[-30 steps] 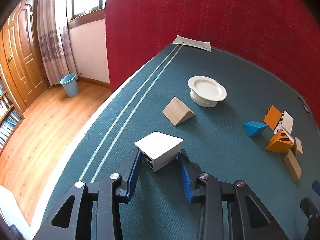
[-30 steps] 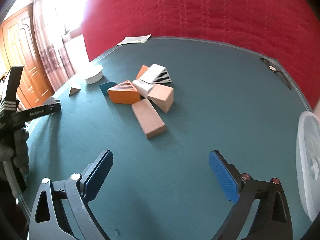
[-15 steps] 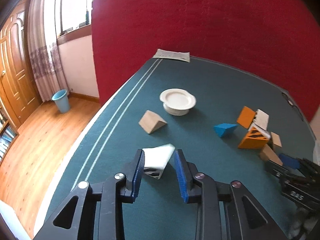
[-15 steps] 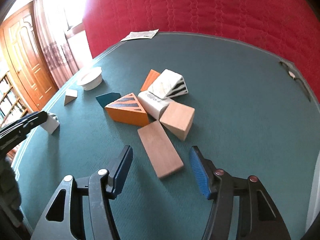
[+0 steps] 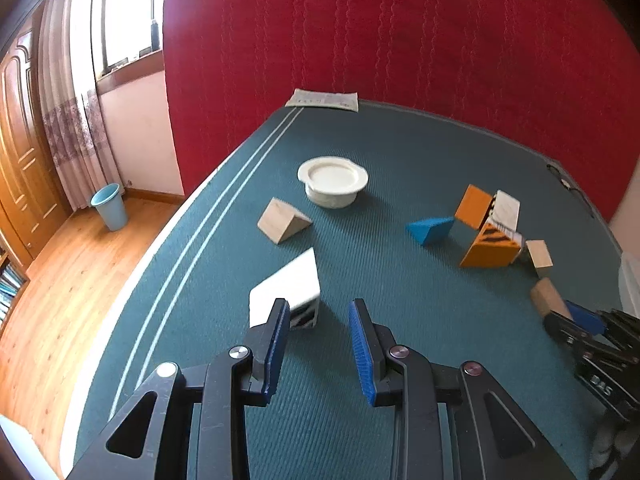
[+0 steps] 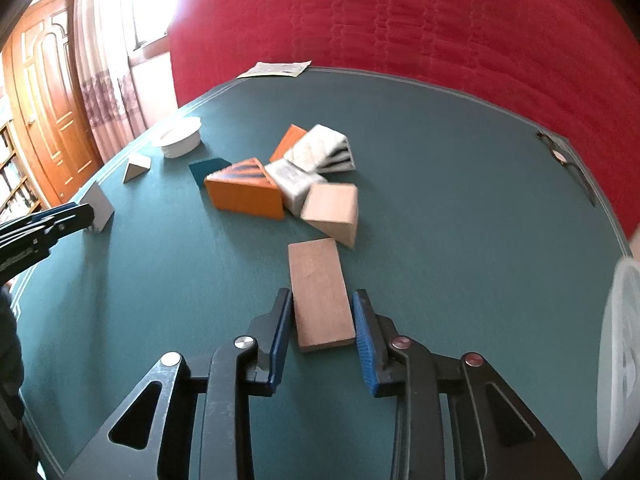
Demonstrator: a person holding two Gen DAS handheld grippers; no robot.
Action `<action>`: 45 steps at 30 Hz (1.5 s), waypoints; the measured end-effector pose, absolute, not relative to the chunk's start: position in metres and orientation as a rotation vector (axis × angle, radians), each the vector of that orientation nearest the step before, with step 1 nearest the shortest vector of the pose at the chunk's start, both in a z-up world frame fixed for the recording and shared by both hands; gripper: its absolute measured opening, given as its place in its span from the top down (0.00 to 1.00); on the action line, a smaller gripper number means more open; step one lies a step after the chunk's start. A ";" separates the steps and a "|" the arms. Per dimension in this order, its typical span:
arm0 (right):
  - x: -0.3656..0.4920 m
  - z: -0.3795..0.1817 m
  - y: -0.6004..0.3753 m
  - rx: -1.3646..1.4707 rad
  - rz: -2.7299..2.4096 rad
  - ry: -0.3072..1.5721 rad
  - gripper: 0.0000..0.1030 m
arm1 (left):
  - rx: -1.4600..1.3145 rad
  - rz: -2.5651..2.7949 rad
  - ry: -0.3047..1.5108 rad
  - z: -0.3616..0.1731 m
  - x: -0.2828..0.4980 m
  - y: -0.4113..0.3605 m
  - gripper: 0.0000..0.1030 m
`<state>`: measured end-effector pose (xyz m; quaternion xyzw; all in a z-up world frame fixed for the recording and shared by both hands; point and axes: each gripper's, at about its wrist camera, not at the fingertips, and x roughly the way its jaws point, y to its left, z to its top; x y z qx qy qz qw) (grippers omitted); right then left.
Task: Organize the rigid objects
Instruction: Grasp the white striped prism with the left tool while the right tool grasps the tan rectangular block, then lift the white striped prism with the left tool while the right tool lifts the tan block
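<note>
Gripping the brown wooden slab (image 6: 321, 294) low in the frame, the right gripper (image 6: 321, 334) has just closed its jaws; the left gripper (image 5: 318, 344) stands shut and empty beside the white wedge (image 5: 289, 290) on the bench (image 5: 400, 152).

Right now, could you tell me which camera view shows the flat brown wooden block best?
The right wrist view: the flat brown block lies whole and close, its near end clamped between the right gripper pads. The left wrist view shows only its far end at the picture's right edge, partly hidden by that gripper.
</note>
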<state>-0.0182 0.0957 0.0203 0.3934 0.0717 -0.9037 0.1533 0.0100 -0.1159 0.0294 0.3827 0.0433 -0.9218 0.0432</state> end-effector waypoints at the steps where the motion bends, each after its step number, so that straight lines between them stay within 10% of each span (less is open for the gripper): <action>1: -0.014 0.020 0.098 1.127 -2.594 0.201 0.72 | 1.174 -2.808 0.140 0.028 0.009 -0.117 0.66; 4: -0.005 0.020 0.104 1.127 -2.594 0.179 0.72 | 1.170 -2.778 0.176 0.024 0.005 -0.121 0.47; 10: -0.001 0.020 0.105 1.122 -2.590 0.176 0.72 | 1.145 -2.737 0.189 0.022 -0.006 -0.133 0.45; 45: 0.020 0.030 0.134 1.083 -2.576 0.027 0.73 | 1.319 -3.023 0.053 0.032 0.031 -0.050 0.66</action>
